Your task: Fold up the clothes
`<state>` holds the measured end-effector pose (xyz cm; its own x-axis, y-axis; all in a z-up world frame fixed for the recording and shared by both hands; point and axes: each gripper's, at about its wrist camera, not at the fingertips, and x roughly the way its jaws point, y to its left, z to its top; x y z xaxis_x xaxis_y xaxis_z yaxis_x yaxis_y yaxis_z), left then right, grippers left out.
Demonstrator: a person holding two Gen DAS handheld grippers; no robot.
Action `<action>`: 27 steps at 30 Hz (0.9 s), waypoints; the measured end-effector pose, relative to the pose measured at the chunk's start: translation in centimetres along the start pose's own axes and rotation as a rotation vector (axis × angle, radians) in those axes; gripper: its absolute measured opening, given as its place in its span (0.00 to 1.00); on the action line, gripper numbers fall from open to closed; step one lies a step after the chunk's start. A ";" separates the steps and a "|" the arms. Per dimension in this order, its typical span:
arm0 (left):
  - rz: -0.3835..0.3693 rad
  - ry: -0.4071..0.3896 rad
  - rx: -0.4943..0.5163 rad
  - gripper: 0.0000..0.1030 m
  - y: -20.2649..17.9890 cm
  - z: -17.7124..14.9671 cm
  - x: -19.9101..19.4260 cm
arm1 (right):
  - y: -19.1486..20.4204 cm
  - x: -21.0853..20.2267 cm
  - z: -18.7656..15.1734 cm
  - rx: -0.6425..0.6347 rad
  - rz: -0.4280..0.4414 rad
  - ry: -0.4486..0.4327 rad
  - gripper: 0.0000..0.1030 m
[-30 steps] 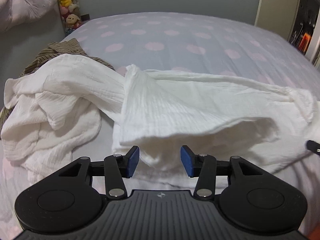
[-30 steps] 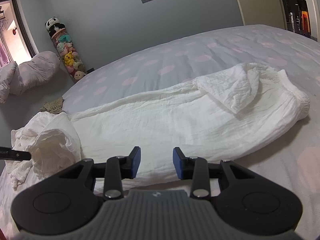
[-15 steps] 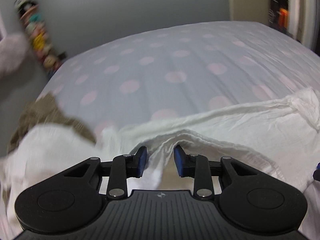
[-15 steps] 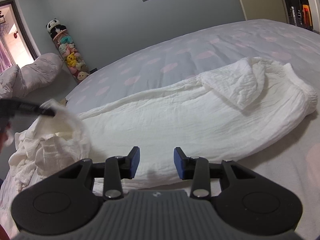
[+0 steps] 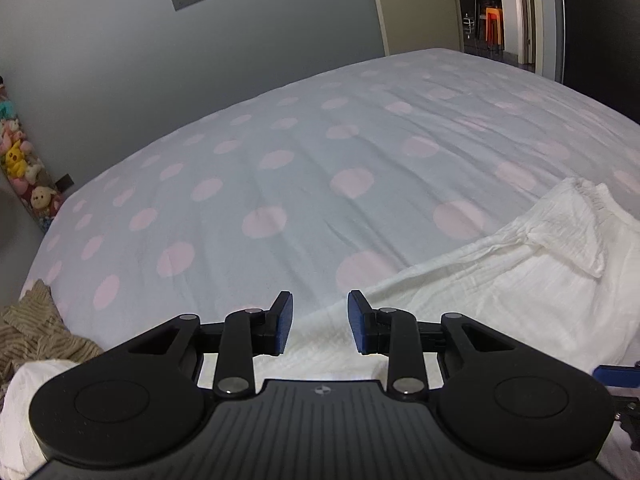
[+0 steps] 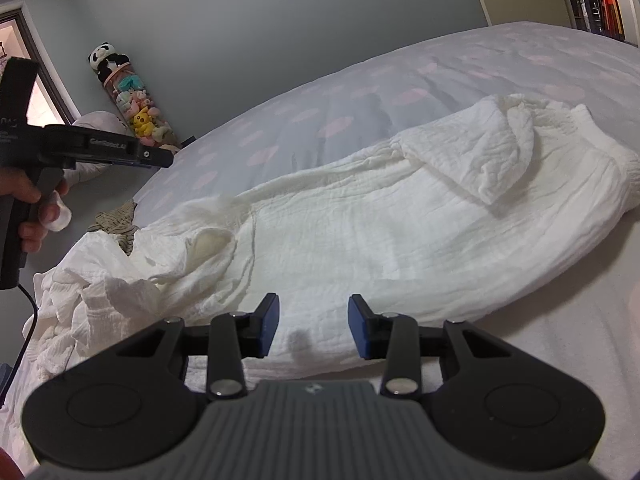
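Note:
A white crinkled garment (image 6: 400, 224) lies stretched across the bed, its left end bunched into a heap (image 6: 100, 280) and a folded flap (image 6: 492, 152) near its right end. It also shows in the left wrist view (image 5: 500, 288). My left gripper (image 5: 318, 322) is open and empty, raised above the garment's far edge; it appears in the right wrist view (image 6: 160, 158) held up at the left. My right gripper (image 6: 313, 324) is open and empty, just above the garment's near edge.
The bed has a pale sheet with pink dots (image 5: 320, 168). A striped brown cloth (image 5: 28, 328) lies at the bed's left edge beside the white heap. A stack of plush toys (image 6: 132, 104) stands by the wall. A door (image 5: 416, 4) is at the far right.
My left gripper was closing around a fold of the white garment, then lifted away and opened; the fold has dropped onto the bed. My right gripper stayed open and barely moved.

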<state>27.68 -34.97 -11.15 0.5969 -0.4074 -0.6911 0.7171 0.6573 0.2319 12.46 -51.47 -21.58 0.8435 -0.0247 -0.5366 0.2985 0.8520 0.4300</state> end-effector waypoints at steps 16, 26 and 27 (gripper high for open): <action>0.050 0.217 -0.085 0.36 -0.3 -10.2 -1.0 | 0.1 -0.2 0.0 0.002 0.009 -0.001 0.42; 0.173 0.160 -0.163 0.05 6.8 -9.8 -7.9 | 0.1 -0.1 -0.1 0.003 0.009 -0.004 0.43; 0.209 0.151 -0.172 0.05 8.2 -9.8 -9.1 | 0.1 -0.1 -0.1 0.002 0.009 -0.004 0.43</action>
<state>24.62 -19.69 -9.66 0.6554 -0.1615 -0.7378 0.5052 0.8199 0.2692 12.32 -51.38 -21.52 0.8478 -0.0193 -0.5300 0.2922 0.8510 0.4364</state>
